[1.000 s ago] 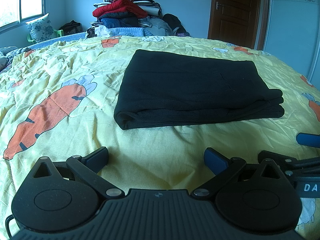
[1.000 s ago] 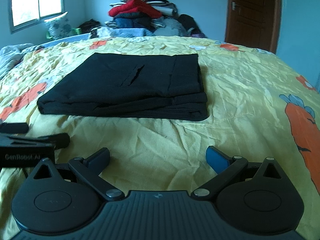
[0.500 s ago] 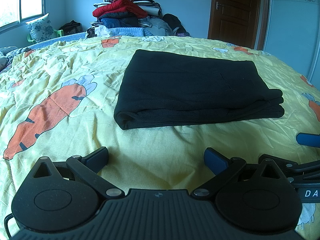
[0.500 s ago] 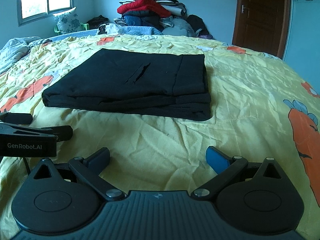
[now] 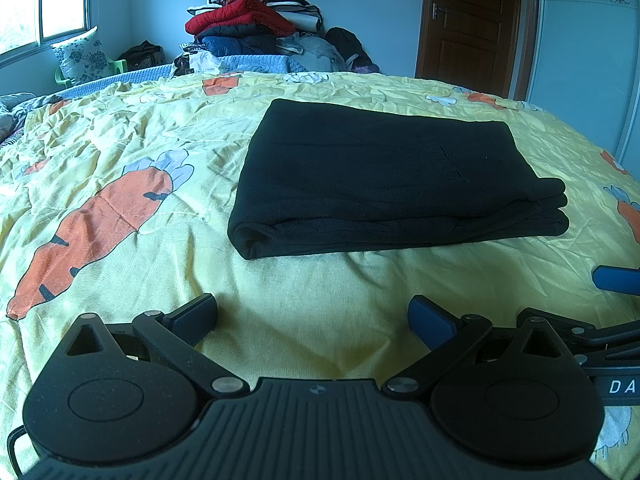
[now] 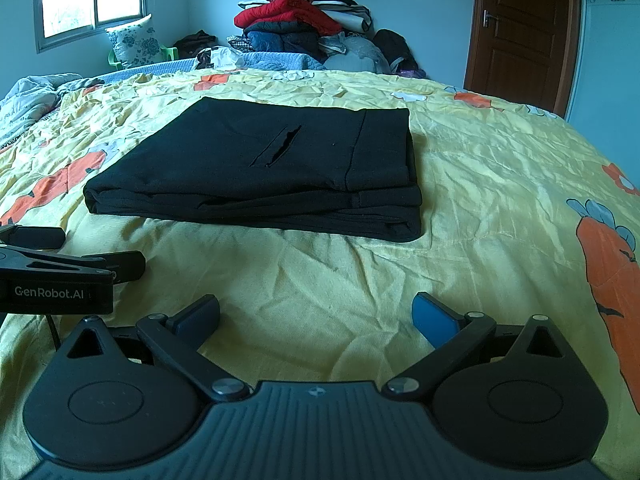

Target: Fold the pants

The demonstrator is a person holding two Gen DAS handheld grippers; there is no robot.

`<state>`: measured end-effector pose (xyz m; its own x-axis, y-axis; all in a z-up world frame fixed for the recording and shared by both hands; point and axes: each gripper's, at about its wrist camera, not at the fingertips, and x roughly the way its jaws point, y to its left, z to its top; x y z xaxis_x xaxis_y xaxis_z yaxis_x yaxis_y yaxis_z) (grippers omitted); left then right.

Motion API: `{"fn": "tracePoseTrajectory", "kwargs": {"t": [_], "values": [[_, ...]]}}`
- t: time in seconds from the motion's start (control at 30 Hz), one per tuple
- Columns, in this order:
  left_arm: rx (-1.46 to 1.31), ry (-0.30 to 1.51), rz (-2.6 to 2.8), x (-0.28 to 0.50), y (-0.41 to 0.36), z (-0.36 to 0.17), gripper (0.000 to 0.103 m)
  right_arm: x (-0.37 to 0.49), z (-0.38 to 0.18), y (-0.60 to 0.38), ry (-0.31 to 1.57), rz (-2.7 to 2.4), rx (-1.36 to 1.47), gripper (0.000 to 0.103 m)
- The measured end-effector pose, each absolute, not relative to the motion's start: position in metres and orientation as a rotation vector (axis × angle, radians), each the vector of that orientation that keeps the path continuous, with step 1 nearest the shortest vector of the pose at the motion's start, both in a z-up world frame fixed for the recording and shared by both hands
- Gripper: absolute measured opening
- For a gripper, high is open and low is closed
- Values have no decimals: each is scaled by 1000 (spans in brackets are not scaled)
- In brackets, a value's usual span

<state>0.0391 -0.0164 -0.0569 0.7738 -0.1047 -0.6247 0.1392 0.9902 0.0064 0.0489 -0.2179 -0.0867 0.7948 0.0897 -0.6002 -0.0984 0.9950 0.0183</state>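
Black pants [image 5: 384, 176] lie folded into a flat rectangular stack on the yellow carrot-print bedspread [image 5: 120, 168]; the right wrist view shows them too [image 6: 272, 172], pocket slit facing up. My left gripper [image 5: 314, 316] is open and empty, hovering over the bedspread short of the pants' near edge. Just as wide open and empty, my right gripper [image 6: 316, 314] hangs back from the stack. Each gripper appears at the edge of the other's view: the right gripper [image 5: 616, 280], the left gripper [image 6: 72, 256].
A tall pile of clothes [image 5: 248, 24] rises behind the bed's far edge. A floral pillow [image 5: 78, 56] stands under the window at the left. A brown door [image 5: 472, 20] is at the back right. Yellow bedspread surrounds the pants on all sides.
The right gripper has risen and drawn back slightly, so the pants sit lower and farther in its view. The left gripper has barely moved. The pants lie still.
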Motion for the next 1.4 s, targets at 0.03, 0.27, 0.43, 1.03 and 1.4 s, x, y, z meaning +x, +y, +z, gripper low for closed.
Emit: {"fn": "tracePoseTrajectory", "kwargs": {"t": [0.03,0.27,0.43,1.03,1.4], "values": [[53,673,-132,39,-17,-57,103,49,-87,-217,644,100,-16,103],[54,673,-132,39,-16,-57,103,49,-87,-218,644,103,-14,103],[53,673,-132,39,-17,-57,103,49,-87,-218,644,100,-12,103],[63,674,-142,40,4,-56,103,57,-86,-206,646,-11,32,103],[64,674,-142,40,5,-56,103,57,-86,-206,646,-11,32,103]]}}
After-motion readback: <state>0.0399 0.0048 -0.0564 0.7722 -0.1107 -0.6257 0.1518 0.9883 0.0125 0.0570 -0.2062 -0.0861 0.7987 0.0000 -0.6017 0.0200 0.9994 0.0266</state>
